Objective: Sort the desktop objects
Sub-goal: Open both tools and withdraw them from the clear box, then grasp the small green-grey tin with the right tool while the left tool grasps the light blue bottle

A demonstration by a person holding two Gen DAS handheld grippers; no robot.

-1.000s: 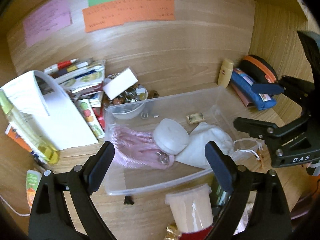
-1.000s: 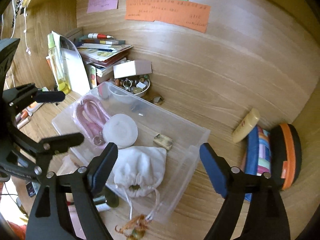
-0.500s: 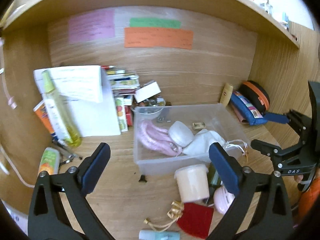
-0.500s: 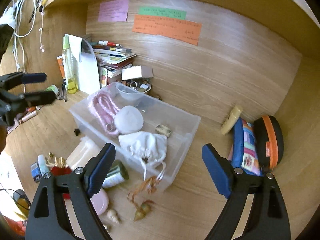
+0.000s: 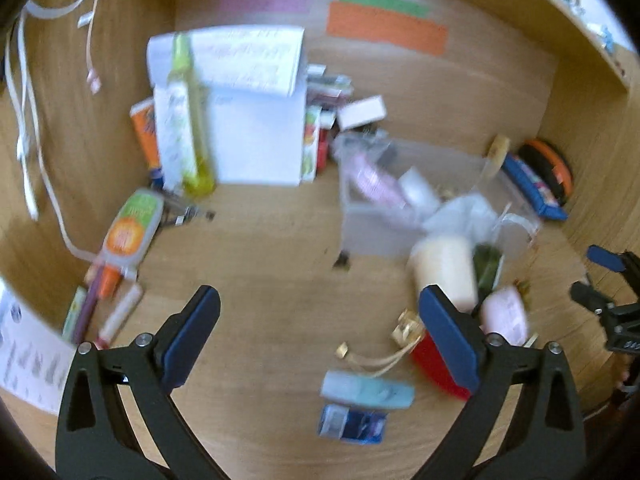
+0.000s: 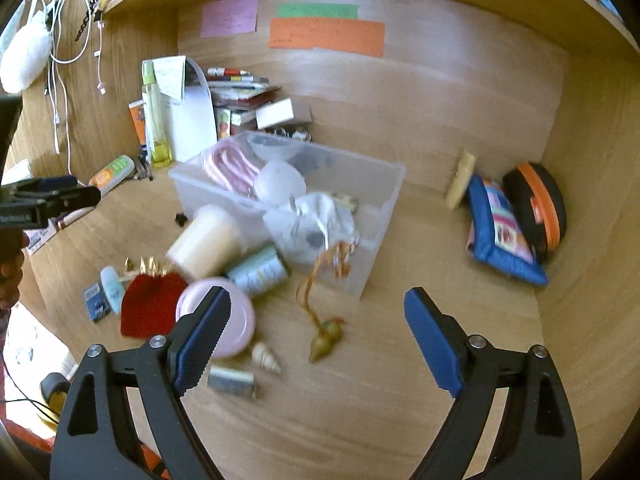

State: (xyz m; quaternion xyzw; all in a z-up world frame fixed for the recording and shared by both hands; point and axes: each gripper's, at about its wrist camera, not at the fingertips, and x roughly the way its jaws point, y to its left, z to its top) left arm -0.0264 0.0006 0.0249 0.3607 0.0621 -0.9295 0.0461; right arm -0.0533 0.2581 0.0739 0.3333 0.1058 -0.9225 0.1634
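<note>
- Left claw (image 5: 320, 332) and right claw (image 6: 316, 336) both stand wide open and hold nothing, above the desk (image 6: 360, 400).
- Nearby lie a pink lid (image 6: 236, 320) and a shell (image 6: 266, 356).
- Farther back stands the clear box (image 6: 376, 200) with a white pouch (image 6: 320, 208) inside.

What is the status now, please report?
Left gripper open, empty. Right gripper open, empty. Clear bin partly filled; loose items in front, cream jar leaning against it.

Both grippers (image 5: 320, 334) (image 6: 318, 330) wide, empty.
</note>
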